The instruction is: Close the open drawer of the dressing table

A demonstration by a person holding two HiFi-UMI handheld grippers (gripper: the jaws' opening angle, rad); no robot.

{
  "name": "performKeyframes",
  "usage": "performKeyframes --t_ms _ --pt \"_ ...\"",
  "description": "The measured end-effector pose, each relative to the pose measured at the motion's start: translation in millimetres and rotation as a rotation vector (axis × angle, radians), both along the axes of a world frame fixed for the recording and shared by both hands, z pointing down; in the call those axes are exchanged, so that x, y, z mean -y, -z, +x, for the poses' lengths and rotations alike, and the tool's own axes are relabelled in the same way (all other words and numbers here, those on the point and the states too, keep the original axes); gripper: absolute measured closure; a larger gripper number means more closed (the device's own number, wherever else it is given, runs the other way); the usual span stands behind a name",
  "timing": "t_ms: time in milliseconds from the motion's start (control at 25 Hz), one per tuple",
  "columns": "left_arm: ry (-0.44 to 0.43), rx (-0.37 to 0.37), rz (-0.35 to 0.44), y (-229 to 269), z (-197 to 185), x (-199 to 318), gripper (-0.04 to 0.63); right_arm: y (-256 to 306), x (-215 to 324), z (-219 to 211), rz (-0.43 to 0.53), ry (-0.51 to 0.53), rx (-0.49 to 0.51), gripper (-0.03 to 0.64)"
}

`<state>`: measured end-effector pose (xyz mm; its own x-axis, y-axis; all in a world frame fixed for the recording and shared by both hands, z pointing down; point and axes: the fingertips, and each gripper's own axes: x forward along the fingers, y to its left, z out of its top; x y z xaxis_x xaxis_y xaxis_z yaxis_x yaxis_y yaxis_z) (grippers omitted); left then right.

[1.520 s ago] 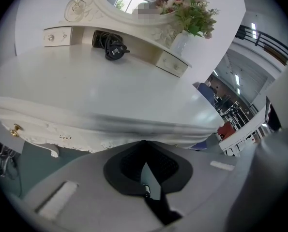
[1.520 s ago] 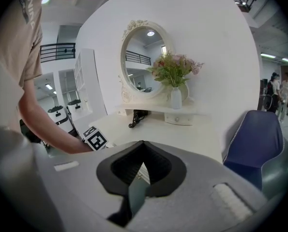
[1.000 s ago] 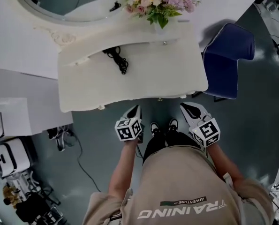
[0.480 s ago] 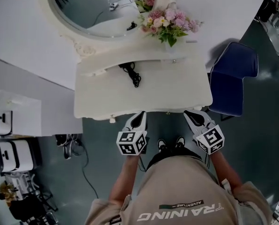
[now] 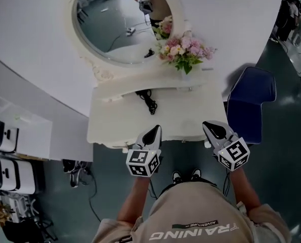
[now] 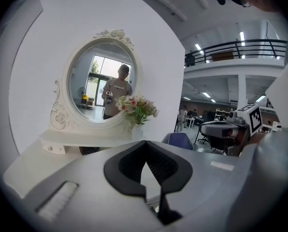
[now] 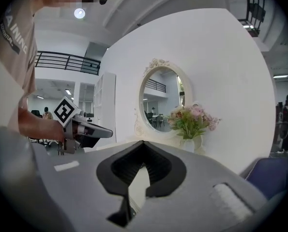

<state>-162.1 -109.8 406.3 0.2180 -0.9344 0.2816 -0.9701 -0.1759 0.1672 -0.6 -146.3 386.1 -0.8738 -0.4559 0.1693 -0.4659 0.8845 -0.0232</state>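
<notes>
I list a cream-white dressing table (image 5: 190, 115) bearing a black cable (image 5: 150, 103), pink flowers (image 5: 183, 48) with green leaves, a navy-blue chair (image 5: 251, 100), a dark grey-green floor (image 5: 110, 166), and a grey left gripper (image 5: 154, 130) and right gripper (image 5: 212, 126), each with a black-and-white square-marker cube.

- The left gripper (image 5: 153, 129) and the right gripper (image 5: 212, 126) now reach over the front edge of the dressing table (image 5: 185, 118); a second ago their tips sit just short of it.
- The oval mirror (image 5: 110, 29) at the dressing table's back comes wholly into sight.
</notes>
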Motion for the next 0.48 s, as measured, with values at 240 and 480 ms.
performKeyframes --t_ms 240,480 --pt "-0.027 0.072 0.084 41 5 6 0.578 29 8 6 0.041 -0.021 0.038 0.615" --pt "-0.034 0.083 0.143 69 6 11 0.577 59 15 10 0.106 -0.043 0.056 0.615"
